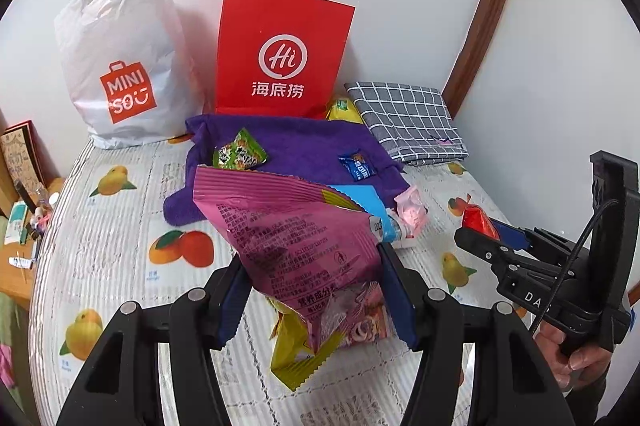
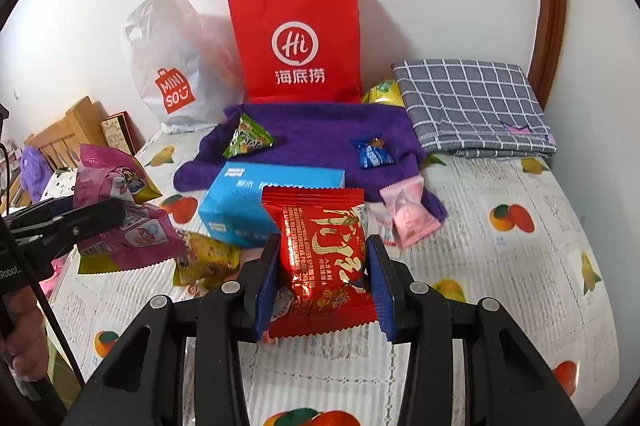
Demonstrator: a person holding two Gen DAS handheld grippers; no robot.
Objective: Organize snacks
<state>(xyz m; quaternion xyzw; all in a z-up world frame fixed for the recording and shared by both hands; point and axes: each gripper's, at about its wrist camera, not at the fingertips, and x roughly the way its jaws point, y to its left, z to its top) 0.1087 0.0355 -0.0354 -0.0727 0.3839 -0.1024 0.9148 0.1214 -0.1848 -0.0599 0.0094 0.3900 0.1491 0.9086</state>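
Note:
My left gripper [image 1: 312, 266] is shut on a large pink snack bag [image 1: 296, 238], held up off the fruit-print tablecloth [image 1: 120, 246]. In the right wrist view that bag [image 2: 132, 226] hangs at the left in the left gripper [image 2: 100, 214]. My right gripper [image 2: 323, 246] is shut on a red foil packet [image 2: 324, 258], lifted above the cloth. The left wrist view shows it [image 1: 478, 220] at the right gripper [image 1: 480, 232]. A red paper bag [image 2: 300, 42] and a white plastic bag [image 2: 172, 66] stand against the wall.
On a purple towel [image 2: 320, 138] lie a green packet [image 2: 248, 138] and a small blue candy [image 2: 374, 152]. In front are a blue box [image 2: 256, 202], a pink packet [image 2: 408, 214] and a yellow packet [image 2: 204, 262]. A grey checked cloth [image 2: 472, 106] lies back right.

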